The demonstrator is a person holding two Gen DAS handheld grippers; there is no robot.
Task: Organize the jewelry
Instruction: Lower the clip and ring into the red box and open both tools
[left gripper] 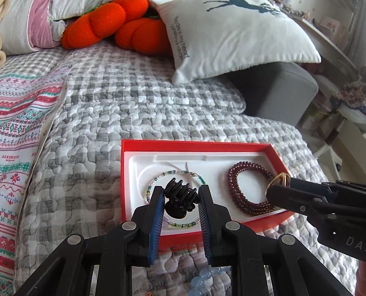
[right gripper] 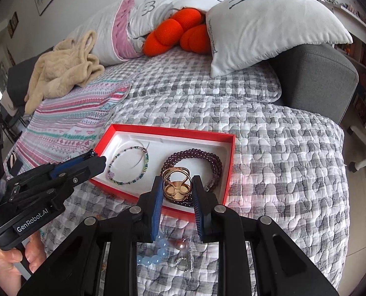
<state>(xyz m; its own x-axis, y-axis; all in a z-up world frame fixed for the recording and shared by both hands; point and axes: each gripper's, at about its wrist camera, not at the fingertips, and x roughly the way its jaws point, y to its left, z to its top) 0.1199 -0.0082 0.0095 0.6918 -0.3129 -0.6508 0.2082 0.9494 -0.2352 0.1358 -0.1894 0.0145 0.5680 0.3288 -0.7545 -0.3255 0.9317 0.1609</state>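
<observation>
A red box with a white liner lies on the checked quilt. In it are a thin green beaded bracelet and a dark red beaded bracelet. My left gripper is shut on a black hair claw clip over the box's left part. My right gripper is shut on a gold clip over the dark red bracelet.
A light blue bead bracelet, an orange bead and small metal pieces lie on the quilt in front of the box. Pillows, orange plush and a beige blanket lie behind. The grey sofa arm is at right.
</observation>
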